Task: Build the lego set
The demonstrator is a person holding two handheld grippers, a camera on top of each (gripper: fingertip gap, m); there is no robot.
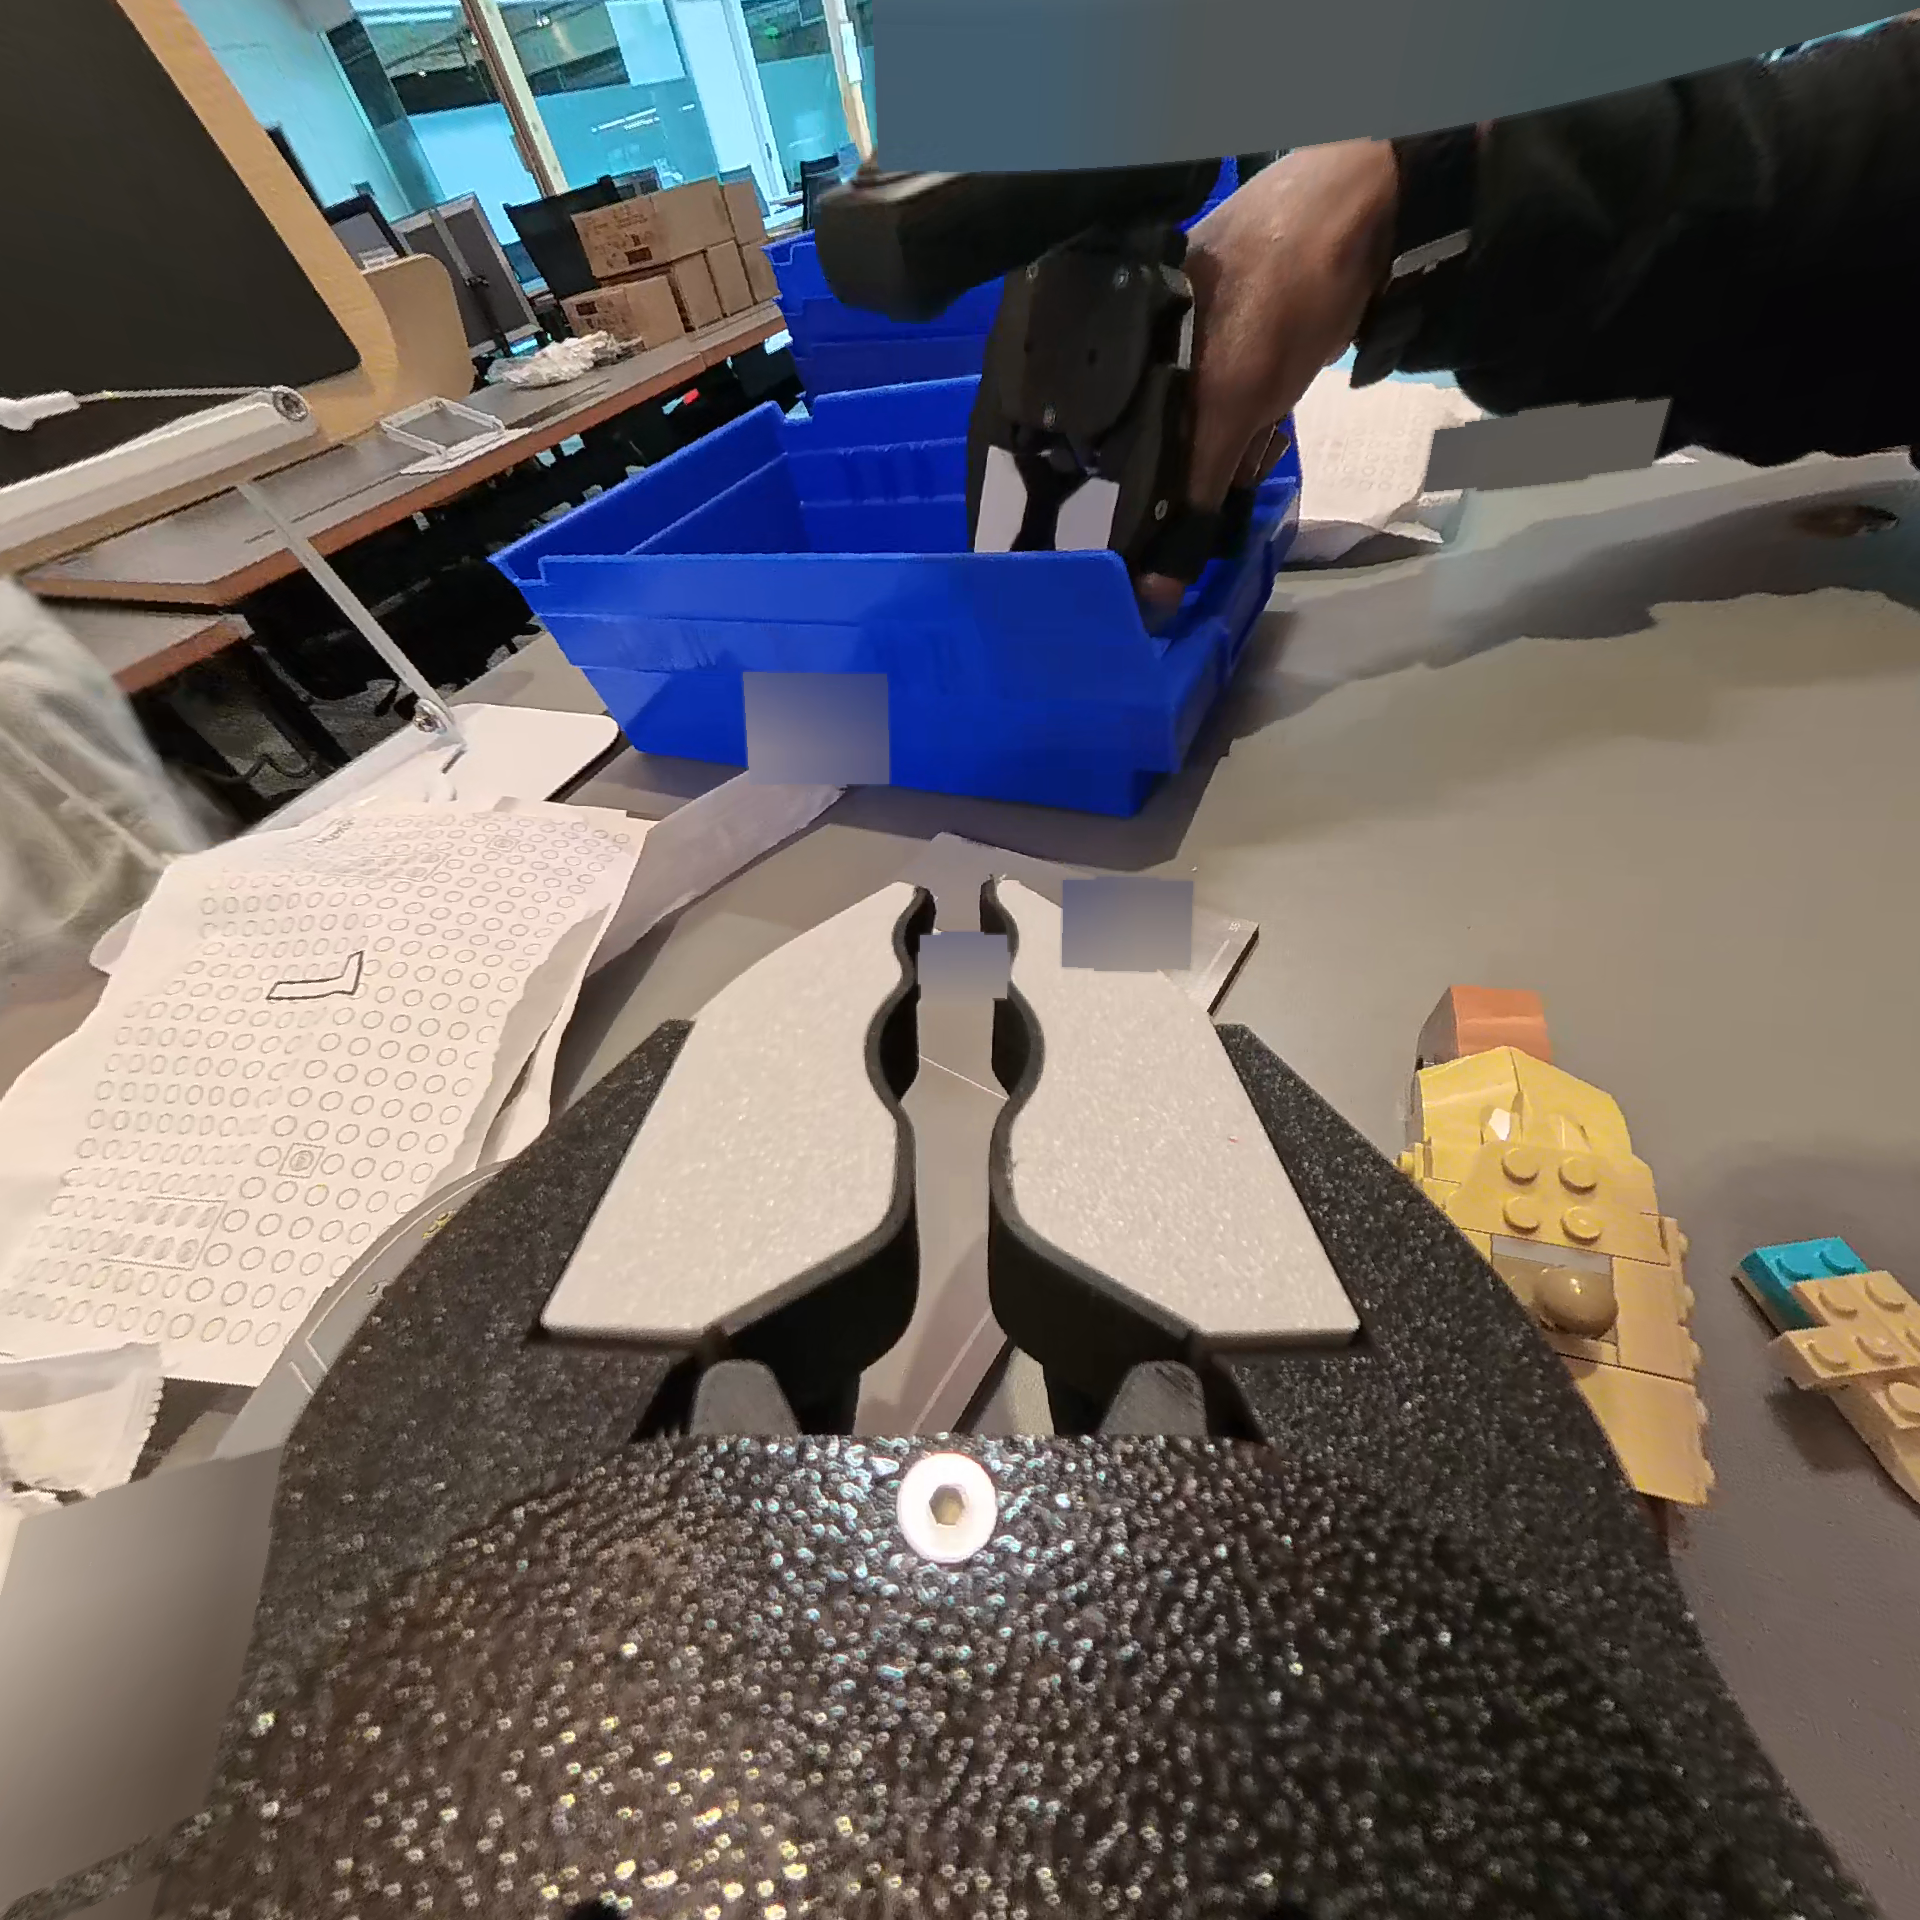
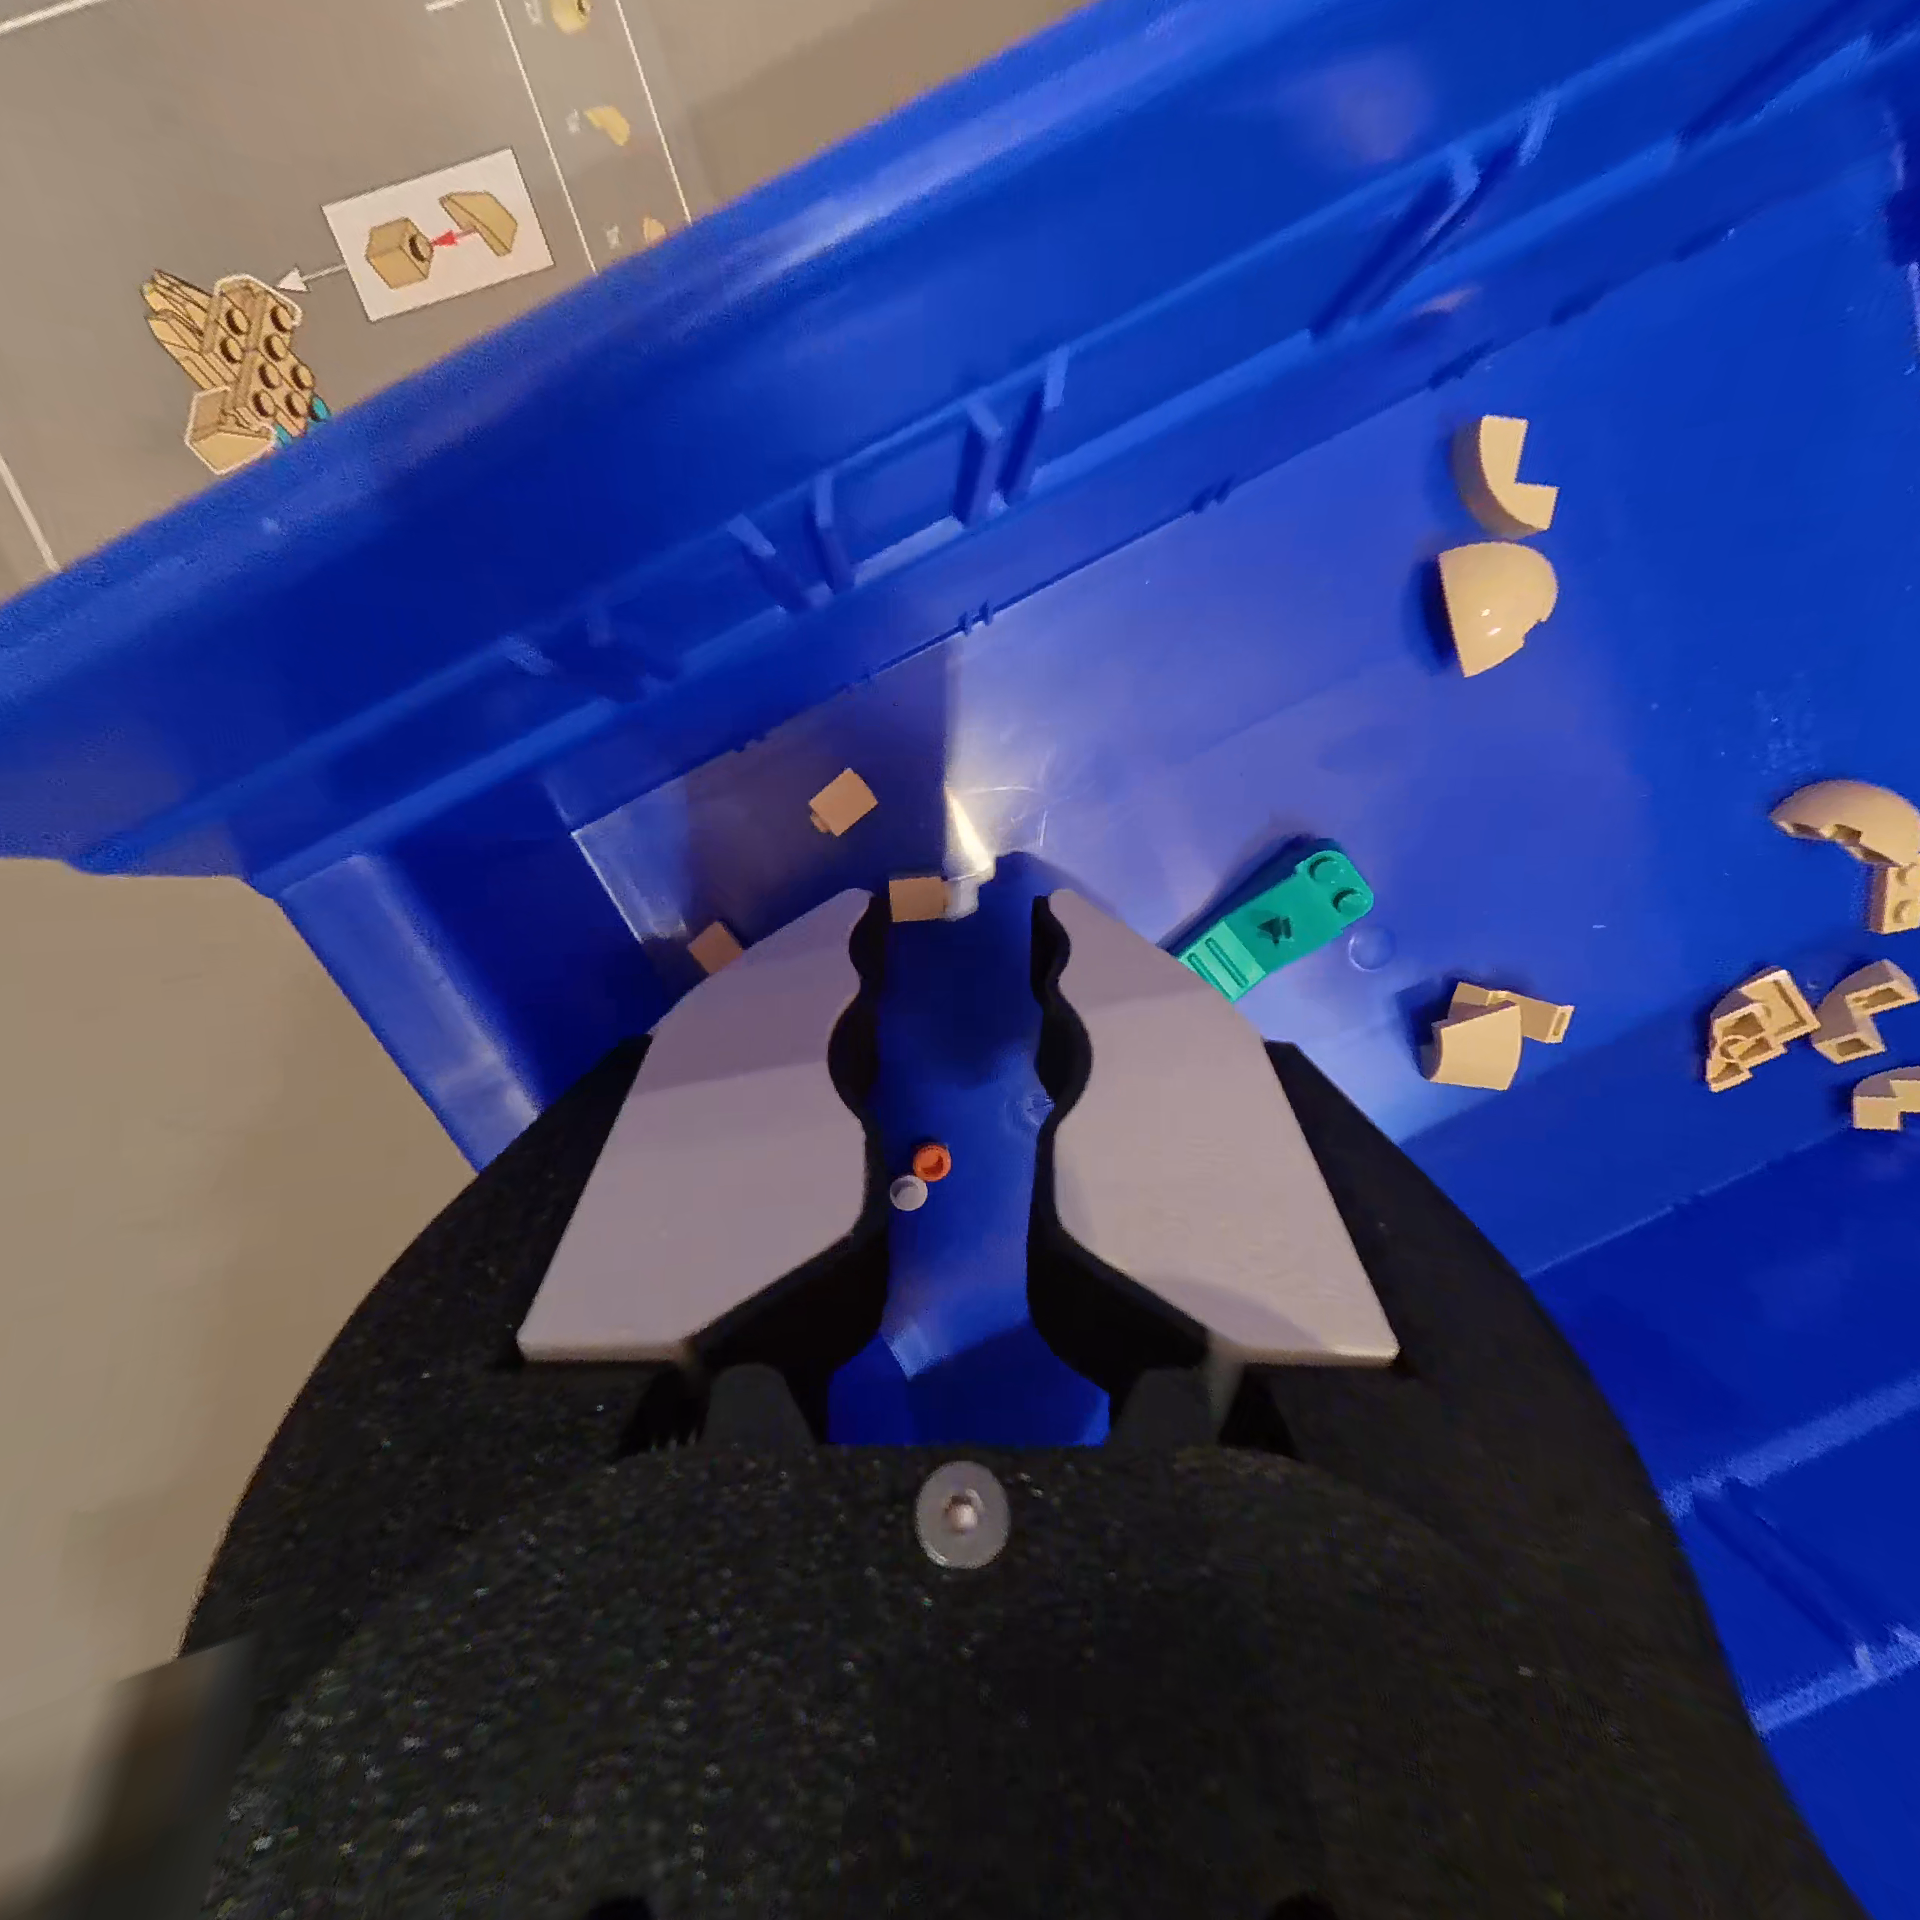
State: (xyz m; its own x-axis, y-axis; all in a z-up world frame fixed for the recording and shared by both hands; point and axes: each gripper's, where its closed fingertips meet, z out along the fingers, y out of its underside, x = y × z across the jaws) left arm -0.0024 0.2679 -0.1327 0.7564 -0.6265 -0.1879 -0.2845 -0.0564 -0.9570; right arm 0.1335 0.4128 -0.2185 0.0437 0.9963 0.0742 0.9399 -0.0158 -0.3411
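Right claw (image 2: pixel 961 914), open wide and holding nothing, hangs inside the blue bin (image 2: pixel 1351 312), a tan brick (image 2: pixel 916 899) just beside its left fingertip; left claw (image 1: pixel 958 902) stands narrowly parted, bare, above the surface (image 1: pixel 1507 831).

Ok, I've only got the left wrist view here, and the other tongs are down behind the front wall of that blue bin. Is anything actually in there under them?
Observer: Yes. Loose tan brick pieces lie scattered on the floor of the blue bin; one small tan brick sits just past the right tongs' fingertips.
Operator: Are they gripping it?
Observer: No. The tongs are open, with bare bin floor between the fingers; the brick lies near the left fingertip, unpinched.
Operator: Anything that isn't tan?
Observer: A green piece lies just to the right of the tongs, and a tiny orange stud and a grey stud lie on the floor between the fingers.
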